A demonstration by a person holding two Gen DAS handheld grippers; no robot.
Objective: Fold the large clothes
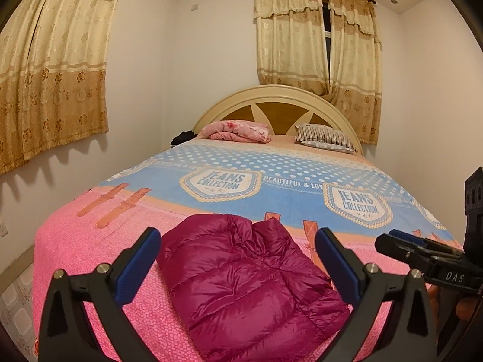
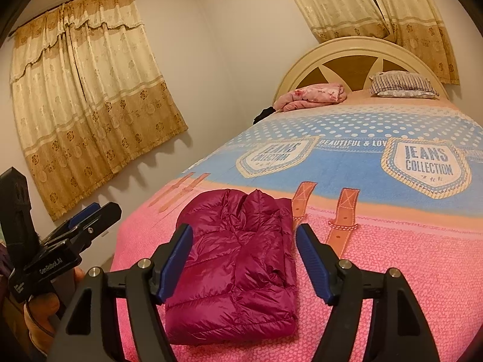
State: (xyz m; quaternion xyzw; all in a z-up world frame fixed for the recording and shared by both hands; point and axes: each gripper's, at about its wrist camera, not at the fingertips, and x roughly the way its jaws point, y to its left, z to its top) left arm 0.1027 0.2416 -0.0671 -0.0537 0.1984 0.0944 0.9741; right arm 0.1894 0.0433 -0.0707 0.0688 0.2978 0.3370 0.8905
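Note:
A magenta puffer jacket (image 1: 241, 280) lies folded into a compact bundle on the pink foot end of the bed (image 1: 90, 247); it also shows in the right wrist view (image 2: 238, 265). My left gripper (image 1: 238, 238) is open and empty, held above and short of the jacket. My right gripper (image 2: 244, 235) is open and empty, also held above it, apart from the cloth. The right gripper shows at the right edge of the left wrist view (image 1: 401, 241); the left gripper shows at the left of the right wrist view (image 2: 96, 211).
The bedspread (image 2: 377, 157) is pink near me and blue with "JEANS COLLECTION" badges farther off. A folded pink blanket (image 1: 238, 131) and a striped pillow (image 1: 326, 137) lie at the headboard (image 1: 277, 96). Curtains (image 1: 51, 84) hang on the walls.

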